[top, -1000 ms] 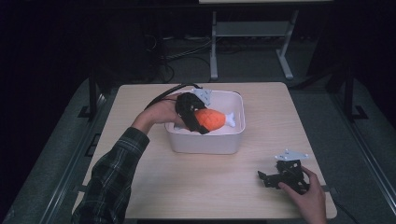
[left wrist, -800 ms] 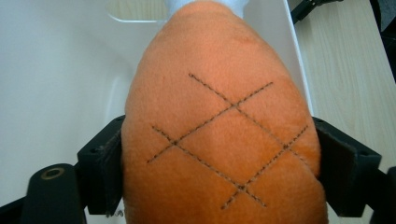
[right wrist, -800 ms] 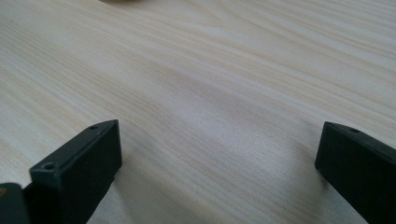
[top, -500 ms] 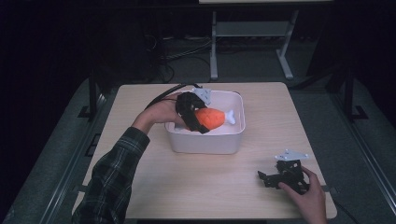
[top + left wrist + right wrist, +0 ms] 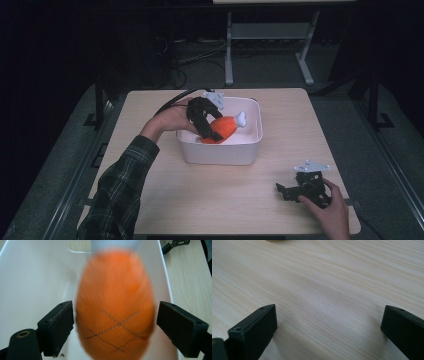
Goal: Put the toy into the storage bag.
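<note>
Left gripper (image 5: 212,131) spread wide around the orange plush (image 5: 115,307), unpinched — pale wooden table (image 5: 225,200), dark room.

The left tongs (image 5: 214,134) are black, topped by a grey three-cornered plate, with a black cable looping off behind them. Their pads (image 5: 58,328) are flat black blocks, lightly scuffed, each with a small screw hole; a brass-ringed hole sits in the round black part beside one. The right tongs (image 5: 283,190) match, plate included. The left sleeve (image 5: 120,192) is dark plaid.
</note>
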Available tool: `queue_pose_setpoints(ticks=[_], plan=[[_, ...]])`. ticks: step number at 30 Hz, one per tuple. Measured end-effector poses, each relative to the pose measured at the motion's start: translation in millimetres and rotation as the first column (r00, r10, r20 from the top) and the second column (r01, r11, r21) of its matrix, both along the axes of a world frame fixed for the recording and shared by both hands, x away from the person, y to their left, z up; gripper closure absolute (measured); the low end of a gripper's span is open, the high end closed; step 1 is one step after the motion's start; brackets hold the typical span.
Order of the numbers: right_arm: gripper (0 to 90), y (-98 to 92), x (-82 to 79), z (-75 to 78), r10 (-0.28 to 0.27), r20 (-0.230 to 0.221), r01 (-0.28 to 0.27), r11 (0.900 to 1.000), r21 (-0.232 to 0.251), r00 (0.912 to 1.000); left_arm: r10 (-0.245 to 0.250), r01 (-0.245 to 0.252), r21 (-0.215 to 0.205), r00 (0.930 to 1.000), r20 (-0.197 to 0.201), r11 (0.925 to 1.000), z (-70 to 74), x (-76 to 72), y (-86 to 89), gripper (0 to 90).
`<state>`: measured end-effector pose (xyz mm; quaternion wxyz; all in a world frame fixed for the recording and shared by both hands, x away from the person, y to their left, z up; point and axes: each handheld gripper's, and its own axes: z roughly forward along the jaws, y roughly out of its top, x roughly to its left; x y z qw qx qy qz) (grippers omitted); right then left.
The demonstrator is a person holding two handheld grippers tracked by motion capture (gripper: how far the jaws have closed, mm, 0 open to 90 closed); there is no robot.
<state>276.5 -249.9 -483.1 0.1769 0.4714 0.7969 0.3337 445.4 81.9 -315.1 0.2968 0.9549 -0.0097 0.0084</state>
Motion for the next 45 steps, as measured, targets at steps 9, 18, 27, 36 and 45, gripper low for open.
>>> queue_pose_setpoints(ticks=[9,18,27,36,45], plan=[[0.0,-0.1,0.0,0.0,0.000,0.000,0.000,1.000,-0.001,1.0000,0.006,-0.006,-0.013,1.0000,0.004,0.9999,6.5,-3.8,5.8,13.3],[0.0,0.0,0.0,0.0,0.000,0.000,0.000,1.000,-0.001,1.0000,0.032,-0.032,-0.050,0.9995,-0.002,0.9982,17.2,-9.4,14.3,13.3],[0.0,0.0,0.0,0.0,0.000,0.000,0.000,1.000,-0.001,1.0000,0.130,-0.131,-0.093,0.9913,-0.017,0.9870,21.0,-13.9,26.6,13.2],[0.0,-0.1,0.0,-0.1,0.001,0.001,-0.001,1.000,-0.002,1.0000,0.224,-0.222,-0.093,0.9745,0.011,0.9705,17.7,-20.3,44.3,13.4],[0.0,-0.1,0.0,0.0,0.000,0.000,0.000,1.000,-0.002,1.0000,0.302,-0.297,-0.119,0.9528,0.026,0.9473,15.6,-32.0,64.8,14.0]])
